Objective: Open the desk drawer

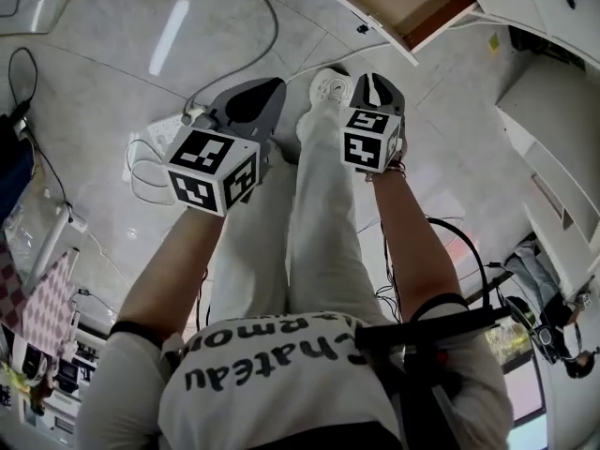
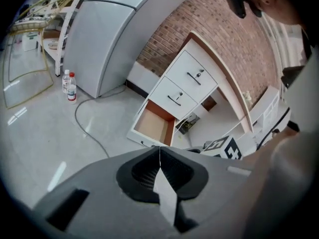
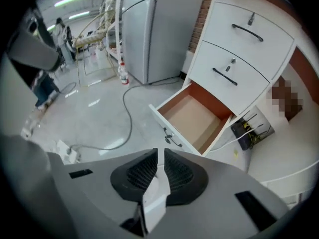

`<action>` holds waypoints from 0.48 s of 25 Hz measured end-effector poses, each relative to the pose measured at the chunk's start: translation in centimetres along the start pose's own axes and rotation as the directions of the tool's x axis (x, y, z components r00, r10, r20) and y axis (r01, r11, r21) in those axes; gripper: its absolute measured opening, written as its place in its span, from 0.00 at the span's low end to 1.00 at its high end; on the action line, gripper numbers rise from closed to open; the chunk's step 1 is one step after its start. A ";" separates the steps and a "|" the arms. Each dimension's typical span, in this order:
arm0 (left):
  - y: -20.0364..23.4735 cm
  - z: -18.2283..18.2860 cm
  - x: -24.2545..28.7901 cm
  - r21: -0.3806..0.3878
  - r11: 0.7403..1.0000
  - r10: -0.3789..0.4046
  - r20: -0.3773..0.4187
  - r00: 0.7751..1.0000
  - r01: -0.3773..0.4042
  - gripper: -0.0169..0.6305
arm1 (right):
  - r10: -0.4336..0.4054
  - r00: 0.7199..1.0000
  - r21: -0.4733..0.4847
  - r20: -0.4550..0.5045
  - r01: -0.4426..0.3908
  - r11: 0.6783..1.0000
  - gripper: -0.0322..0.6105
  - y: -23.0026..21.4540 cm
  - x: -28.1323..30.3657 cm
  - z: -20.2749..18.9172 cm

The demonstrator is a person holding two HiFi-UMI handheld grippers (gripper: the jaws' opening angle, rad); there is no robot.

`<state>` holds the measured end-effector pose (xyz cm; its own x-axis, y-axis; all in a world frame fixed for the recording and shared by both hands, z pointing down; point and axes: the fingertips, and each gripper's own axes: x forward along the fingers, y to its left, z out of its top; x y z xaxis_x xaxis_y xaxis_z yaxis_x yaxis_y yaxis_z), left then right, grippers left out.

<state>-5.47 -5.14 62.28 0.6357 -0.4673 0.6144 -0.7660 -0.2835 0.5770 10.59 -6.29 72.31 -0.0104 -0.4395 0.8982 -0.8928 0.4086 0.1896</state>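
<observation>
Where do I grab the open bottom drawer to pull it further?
Grip the dark bar handle on the white front of the bottom drawer, approaching head-on from the room side. The bar seems to stand off the panel, so jaws fit across it.

Open drawer (image 1: 403, 0) above pale floor (image 1: 103, 59)

glossy pale tiled floor (image 3: 99, 113) carries a white power strip (image 3: 67, 152), a trailing cable (image 3: 131, 119) and two bottles (image 2: 70, 87) beside the fridge (image 2: 99, 39).
</observation>
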 end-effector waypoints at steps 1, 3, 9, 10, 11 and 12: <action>-0.9 0.9 -0.8 -0.013 1.000 -0.002 0.004 1.000 0.002 0.05 | 0.027 1.000 0.049 0.004 -0.027 0.998 0.12 0.3 -1.7 0.7; -2.6 3.4 -2.5 0.004 1.000 -0.001 0.026 1.000 0.001 0.05 | 0.061 0.998 0.122 0.027 -0.064 0.990 0.11 0.7 -4.6 2.7; -7.3 10.2 -10.2 0.072 0.996 0.049 0.073 0.996 -0.054 0.05 | 0.130 0.984 0.228 0.126 -0.156 0.961 0.09 1.0 -14.7 10.6; -8.0 11.1 -11.6 0.060 0.996 0.056 0.077 0.995 -0.061 0.05 | 0.149 0.976 0.250 0.160 -0.186 0.950 0.09 0.9 -16.7 12.3; -8.7 12.2 -13.0 0.052 0.996 0.061 0.090 0.994 -0.066 0.05 | 0.165 0.967 0.263 0.194 -0.214 0.941 0.10 0.8 -18.6 14.0; -9.4 13.6 -14.4 0.053 0.996 0.064 0.113 0.992 -0.070 0.05 | 0.176 0.957 0.268 0.230 -0.237 0.934 0.09 0.5 -20.6 15.9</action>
<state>-8.66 -7.11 40.72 0.5706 -0.5763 0.5850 -0.8126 -0.2936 0.5034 3.23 -9.79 47.59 -0.2712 -0.5329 0.8016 -0.9520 0.2715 -0.1416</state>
